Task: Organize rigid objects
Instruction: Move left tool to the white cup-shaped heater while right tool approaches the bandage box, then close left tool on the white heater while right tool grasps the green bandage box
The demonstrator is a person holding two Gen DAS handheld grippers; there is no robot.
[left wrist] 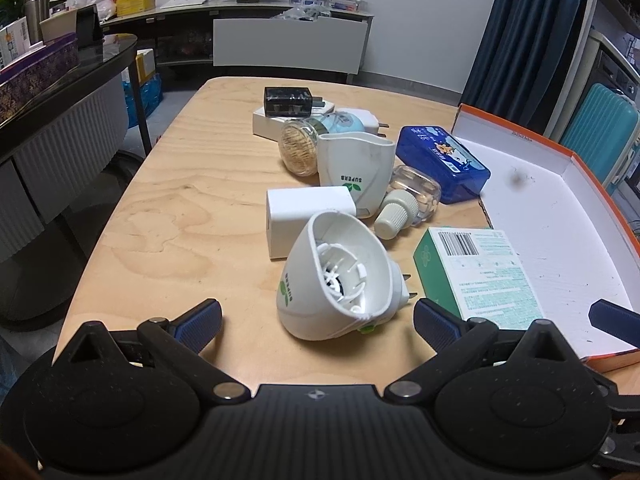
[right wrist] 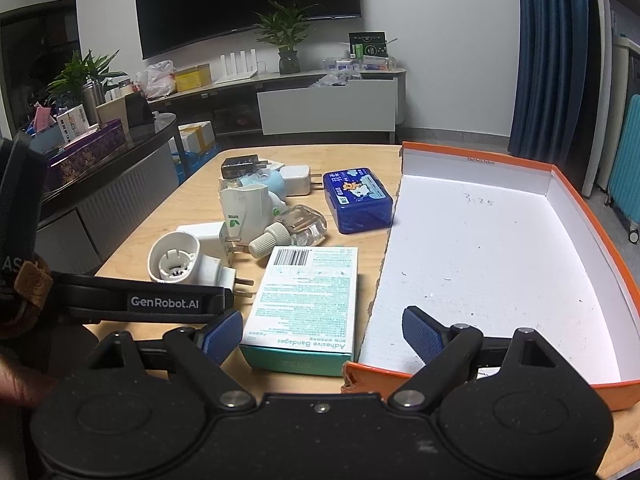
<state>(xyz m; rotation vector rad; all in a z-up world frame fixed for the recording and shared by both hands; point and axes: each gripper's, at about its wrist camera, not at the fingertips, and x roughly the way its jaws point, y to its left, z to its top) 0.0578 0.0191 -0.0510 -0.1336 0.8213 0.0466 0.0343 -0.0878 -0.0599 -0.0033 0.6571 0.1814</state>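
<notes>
1. The shallow orange-walled cardboard box with a white floor [right wrist: 500, 264] sits at the right side of the light wooden desk [left wrist: 168, 216]; nothing lies in it, only small specks and a handwritten mark on the floor.
2. The left gripper [left wrist: 318, 320] has its blue-padded fingers [left wrist: 200, 320] spread wide, gripping nothing, with the white cone-shaped plug-in vaporizer [left wrist: 340, 276] lying on its side between and just beyond them.
3. The right gripper [right wrist: 322, 334] is also spread wide and holds nothing; its left finger is beside the green-and-white adhesive bandage carton [right wrist: 308, 300], its right finger over the orange box's floor.
4. The bandage carton lies flat (barcode side up) just beside the box's left wall.
5. Behind it lie a clear refill bottle with a ribbed cream cap [left wrist: 408, 204], a second white vaporizer marked SUPERB [left wrist: 352, 168], a white rectangular adapter [left wrist: 308, 220] and a blue lidded plastic case [left wrist: 444, 164].
6. A glass jar of toothpicks [left wrist: 298, 148] lies tipped on its side; a black charger [left wrist: 288, 102] rests farther back.
</notes>
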